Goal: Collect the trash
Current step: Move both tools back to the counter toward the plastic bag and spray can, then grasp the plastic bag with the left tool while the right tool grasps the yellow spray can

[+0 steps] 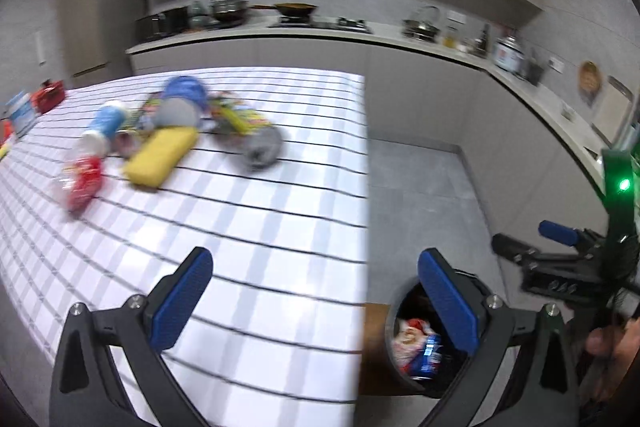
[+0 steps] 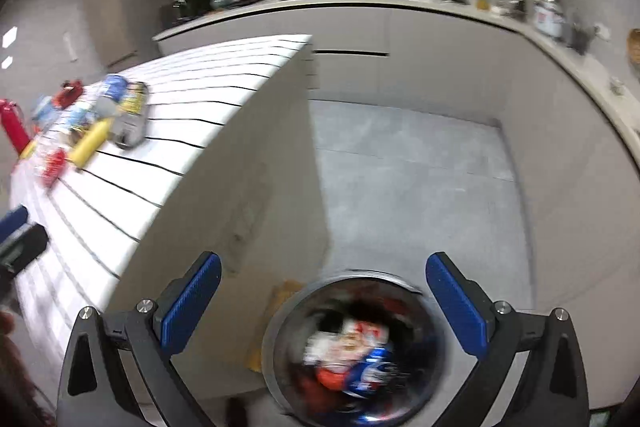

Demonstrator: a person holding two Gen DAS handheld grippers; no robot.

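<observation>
My left gripper hangs open and empty over the near right edge of the white checked table. A pile of trash lies at the table's far left: a yellow sponge, a red packet, a white and blue bottle, a blue item and a grey crumpled piece. My right gripper stands open and empty above the round metal bin on the floor, which holds red, white and blue wrappers. In the left wrist view the bin sits beside the table, and the right gripper hovers to its right.
A grey kitchen counter with pots, a stove and a kettle runs along the back and right walls. Grey floor lies between table and cabinets. More packets sit at the table's far left edge. A hand grips the right tool.
</observation>
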